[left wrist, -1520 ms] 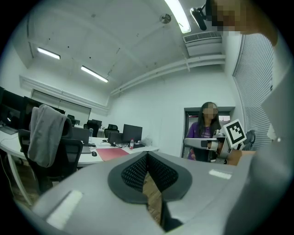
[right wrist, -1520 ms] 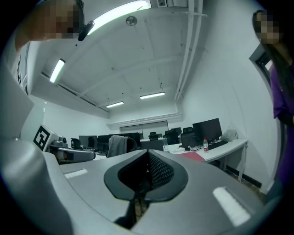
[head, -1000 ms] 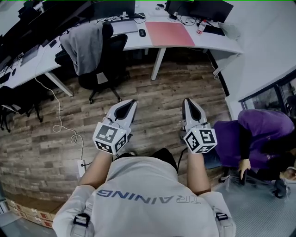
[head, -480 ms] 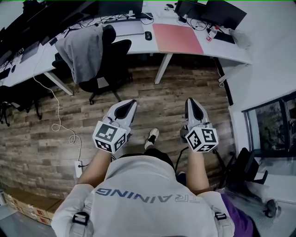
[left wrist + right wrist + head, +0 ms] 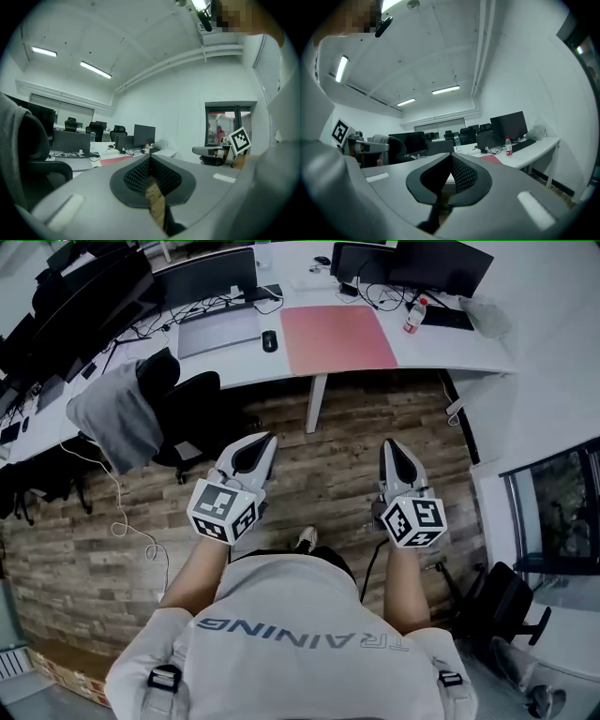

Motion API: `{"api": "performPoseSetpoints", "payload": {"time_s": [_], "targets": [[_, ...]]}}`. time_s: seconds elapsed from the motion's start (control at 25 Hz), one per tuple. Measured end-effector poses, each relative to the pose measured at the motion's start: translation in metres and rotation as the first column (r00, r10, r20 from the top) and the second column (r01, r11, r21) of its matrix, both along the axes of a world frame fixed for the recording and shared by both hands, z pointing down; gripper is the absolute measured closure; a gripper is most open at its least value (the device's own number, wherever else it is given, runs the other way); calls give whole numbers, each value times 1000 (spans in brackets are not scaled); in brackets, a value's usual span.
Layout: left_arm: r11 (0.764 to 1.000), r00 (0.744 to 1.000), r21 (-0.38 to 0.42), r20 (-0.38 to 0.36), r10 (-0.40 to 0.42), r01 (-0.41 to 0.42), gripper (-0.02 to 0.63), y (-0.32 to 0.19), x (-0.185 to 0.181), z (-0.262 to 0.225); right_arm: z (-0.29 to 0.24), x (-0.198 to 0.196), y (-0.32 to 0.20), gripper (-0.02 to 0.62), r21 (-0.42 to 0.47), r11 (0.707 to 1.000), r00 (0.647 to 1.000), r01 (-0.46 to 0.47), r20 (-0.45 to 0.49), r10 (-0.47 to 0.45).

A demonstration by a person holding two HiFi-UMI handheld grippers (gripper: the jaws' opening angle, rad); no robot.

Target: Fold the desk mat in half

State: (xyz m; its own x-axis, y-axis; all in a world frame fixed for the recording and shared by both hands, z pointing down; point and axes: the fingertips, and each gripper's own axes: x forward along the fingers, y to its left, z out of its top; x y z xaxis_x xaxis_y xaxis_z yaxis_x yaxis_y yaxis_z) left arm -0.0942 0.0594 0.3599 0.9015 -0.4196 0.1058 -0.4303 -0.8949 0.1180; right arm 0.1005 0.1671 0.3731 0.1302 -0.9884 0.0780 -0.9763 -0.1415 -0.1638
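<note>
The pink desk mat (image 5: 337, 338) lies flat and unfolded on the white desk (image 5: 450, 343) at the top of the head view. It shows as a thin pink strip in the left gripper view (image 5: 117, 160) and the right gripper view (image 5: 492, 159). Both grippers hang over the wood floor, well short of the desk. My left gripper (image 5: 259, 442) is shut with nothing in it, pointing toward the desk. My right gripper (image 5: 391, 448) is also shut and empty, level with the left. In the gripper views their tips (image 5: 151, 157) (image 5: 451, 155) meet.
A black office chair draped with a grey jacket (image 5: 127, 413) stands left of me. A grey laptop (image 5: 220, 331), a mouse (image 5: 269, 340), monitors (image 5: 412, 259) and a water bottle (image 5: 410, 317) are on the desk around the mat. A desk leg (image 5: 315, 404) stands below it. A cable (image 5: 117, 512) trails on the floor.
The view has shifted: the desk and mat sit more central, the chair is further left, and the seated person in purple is gone from view. Both grippers keep their pose.
</note>
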Motion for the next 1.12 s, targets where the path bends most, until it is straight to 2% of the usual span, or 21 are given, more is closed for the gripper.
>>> {"api": "performPoseSetpoints", "payload": {"time_s": [0.2,0.56,0.88,1.12], "targets": [[999,999,-13,22,-43,44,603,-28,48,7,14,52,-29,581,-29,999,999,41,1,-41],[993,994,-50,44,-101,103,603,-83,81,31,37,82,-99,580,-71,988,991,134,17,-133],[986,989,-83,9,-146,146,603,-176,111,47,42,100,-208,580,-128,967,973,219,-43,-226],[973,978,-105,35,-203,206,603,-250,125,61,50,113,-303,580,-166,942,954,291,-24,-299]]}}
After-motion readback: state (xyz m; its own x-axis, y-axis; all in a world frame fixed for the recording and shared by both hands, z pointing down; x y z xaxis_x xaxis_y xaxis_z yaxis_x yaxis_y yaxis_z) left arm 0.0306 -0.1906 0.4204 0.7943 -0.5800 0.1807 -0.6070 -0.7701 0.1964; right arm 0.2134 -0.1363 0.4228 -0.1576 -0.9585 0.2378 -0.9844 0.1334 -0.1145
